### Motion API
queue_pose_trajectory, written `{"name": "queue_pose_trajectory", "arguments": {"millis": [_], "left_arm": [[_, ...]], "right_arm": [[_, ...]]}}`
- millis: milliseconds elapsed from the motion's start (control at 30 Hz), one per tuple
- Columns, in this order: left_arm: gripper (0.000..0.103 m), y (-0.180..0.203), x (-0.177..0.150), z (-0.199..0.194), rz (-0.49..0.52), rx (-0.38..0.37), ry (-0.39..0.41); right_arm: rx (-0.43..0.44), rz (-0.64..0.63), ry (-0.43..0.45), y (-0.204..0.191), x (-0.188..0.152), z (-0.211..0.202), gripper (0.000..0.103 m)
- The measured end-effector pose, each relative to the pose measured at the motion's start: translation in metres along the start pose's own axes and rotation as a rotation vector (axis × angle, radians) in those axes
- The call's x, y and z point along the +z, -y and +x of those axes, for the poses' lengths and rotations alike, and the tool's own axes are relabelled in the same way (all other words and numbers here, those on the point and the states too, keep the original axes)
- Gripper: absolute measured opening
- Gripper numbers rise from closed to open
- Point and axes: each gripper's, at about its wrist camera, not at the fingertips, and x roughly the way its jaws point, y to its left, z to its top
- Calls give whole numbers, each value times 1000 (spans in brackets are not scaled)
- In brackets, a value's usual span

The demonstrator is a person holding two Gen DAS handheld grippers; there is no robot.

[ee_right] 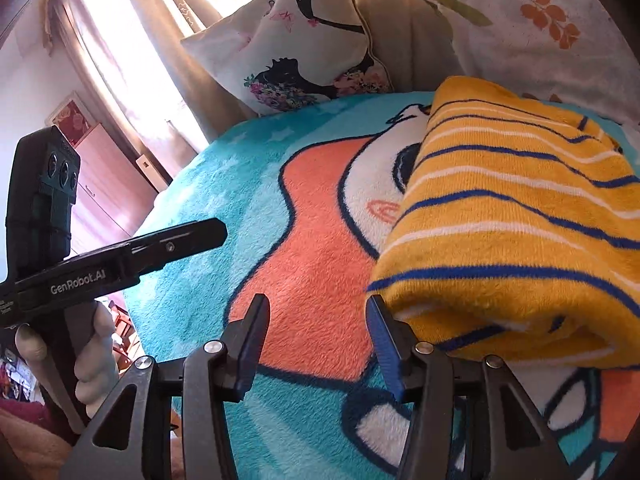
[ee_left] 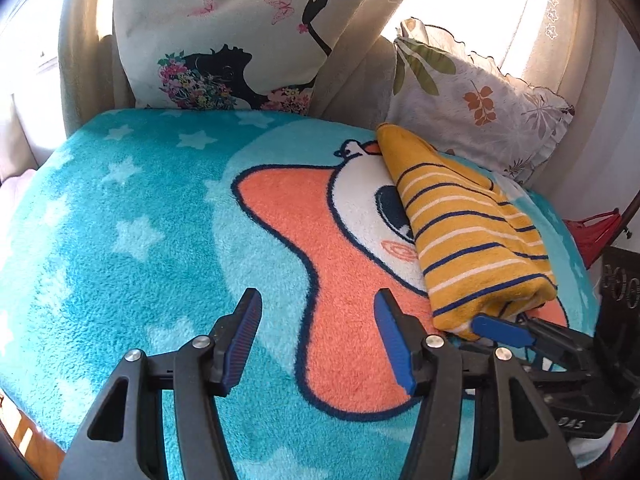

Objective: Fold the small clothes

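I count one garment on the bed — a folded yellow striped garment [ee_left: 476,236], mustard with navy and white bands, lying on the right side of the turquoise fleece blanket [ee_left: 132,216], over the white and orange cartoon print. Its near folded edge faces both cameras.

My left gripper [ee_left: 320,340] stands with its two blue-padded fingers [ee_left: 394,344] well apart and nothing between them; only blanket shows in the gap. It sits to the left of the garment, clear of it.

My right gripper [ee_right: 318,344] is parted to about the same width, also holding nothing. Its right finger [ee_right: 384,348] is just beside the garment's near left corner; whether it touches the cloth I cannot tell. In the left wrist view one of its blue pads shows right at that near edge.

A gloved hand [ee_right: 94,360] grips the left tool's handle.

Two pillows lean at the head of the bed — one silhouette pillow [ee_left: 228,36] with flowers and butterflies, one leaf-print pillow [ee_left: 476,100] with a ruffled edge. Beige curtains [ee_left: 356,40] hang behind them.
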Motion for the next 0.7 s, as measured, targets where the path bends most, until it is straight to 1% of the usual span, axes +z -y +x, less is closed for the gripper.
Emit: {"name": "queue_pose_trajectory", "arguments": {"millis": [67,133,233,300,333,367,400,433,467,500,533,600,667,700], "left_arm": [[58,2,-1,1,22,32,14],[58,7,-2,3,46,63,25],[58,12,-4,5,68,78,26],[58,16,-6,6,78,81,20],[58,17,-6,6,83,87,19],[58,19,-7,6,89,98,17],[59,20,-7,6,95,107,16],[59,22,-8,6,101,113,15],[60,23,-8,6,106,117,14],[61,24,-8,6,110,119,13],[63,25,-8,6,115,122,14],[64,29,-7,8,125,128,13],[64,33,-7,11,131,119,5],[64,35,-7,12,135,114,0]], "right_arm": [[-22,32,50,2,0,-21,55],[-31,64,119,5,5,-46,55],[-103,82,257,11,18,-78,55],[-167,112,326,22,24,-85,56],[-197,131,333,29,26,-82,56],[-242,143,317,37,26,-72,56],[-294,149,284,43,25,-62,56],[-350,156,231,50,21,-47,56],[-390,162,161,57,17,-31,56],[-409,147,134,61,11,-24,56],[-433,97,175,54,7,-26,56],[-488,34,161,45,2,-28,57],[-502,26,167,43,-3,-33,61],[-491,37,169,45,-5,-35,61]]}}
